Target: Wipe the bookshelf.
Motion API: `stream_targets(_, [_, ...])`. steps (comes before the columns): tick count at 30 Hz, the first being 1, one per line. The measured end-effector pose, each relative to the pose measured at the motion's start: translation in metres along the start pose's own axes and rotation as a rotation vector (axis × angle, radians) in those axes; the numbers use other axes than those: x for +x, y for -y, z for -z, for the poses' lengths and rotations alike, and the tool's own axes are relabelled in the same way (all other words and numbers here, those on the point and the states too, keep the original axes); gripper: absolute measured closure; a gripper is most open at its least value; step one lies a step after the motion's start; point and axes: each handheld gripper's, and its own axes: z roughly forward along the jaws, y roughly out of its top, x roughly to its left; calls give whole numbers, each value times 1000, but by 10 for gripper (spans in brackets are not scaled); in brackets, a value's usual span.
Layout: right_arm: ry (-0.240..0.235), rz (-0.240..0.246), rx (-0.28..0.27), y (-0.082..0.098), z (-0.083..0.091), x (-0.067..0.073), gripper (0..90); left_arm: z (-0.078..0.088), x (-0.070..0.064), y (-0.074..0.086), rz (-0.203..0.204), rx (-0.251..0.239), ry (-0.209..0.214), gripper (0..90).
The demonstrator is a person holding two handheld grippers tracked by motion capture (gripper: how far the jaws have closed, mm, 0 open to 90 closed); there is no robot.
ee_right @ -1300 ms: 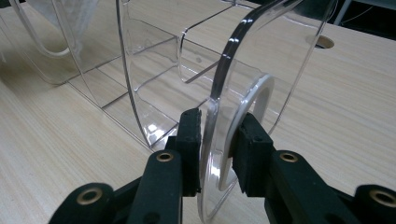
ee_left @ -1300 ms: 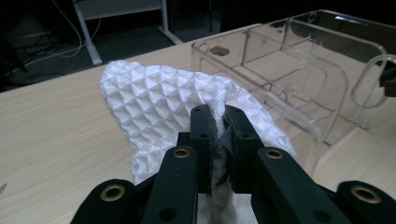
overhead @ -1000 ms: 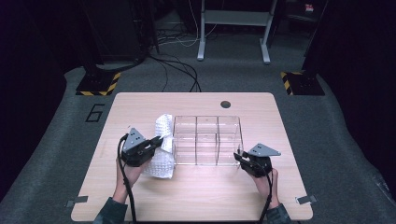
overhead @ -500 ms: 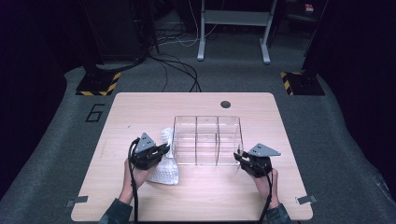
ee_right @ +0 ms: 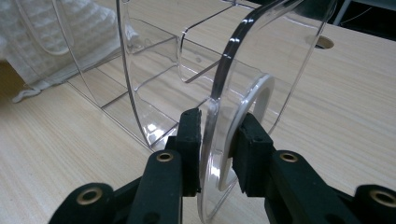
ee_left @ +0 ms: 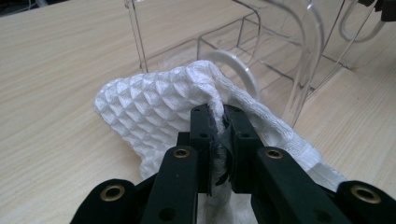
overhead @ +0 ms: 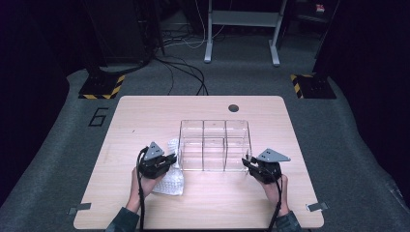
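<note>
Right, from high view: white waffle cloth (overhead: 170, 178) lies on table (overhead: 145, 116) just left of clear organiser (overhead: 214, 145), w/ left gripper (overhead: 167, 162) on it. Left gripper view: jaws clamped on a cloth (ee_left: 154, 107) fold; soft, light, floppy, so pinching a bunched ridge suits. Right gripper view: right gripper (ee_right: 215, 135) clamped on organiser's (ee_right: 154, 70) end wall; stiff, slippery.
</note>
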Motion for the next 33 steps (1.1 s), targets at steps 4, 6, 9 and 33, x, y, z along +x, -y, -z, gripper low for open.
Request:
stream_targets(4, [0,1,0,0,0,0,735,-6,1,6,9,20,4,831])
stream_targets(6, [0,0,0,0,0,0,735,-8,1,9,15,29,6,831])
stream_targets(9, [0,1,0,0,0,0,735,-11,2,11,21,37,7,831])
stream_targets(33, [0,1,0,0,0,0,734,-29,7,25,17,118,-29,826])
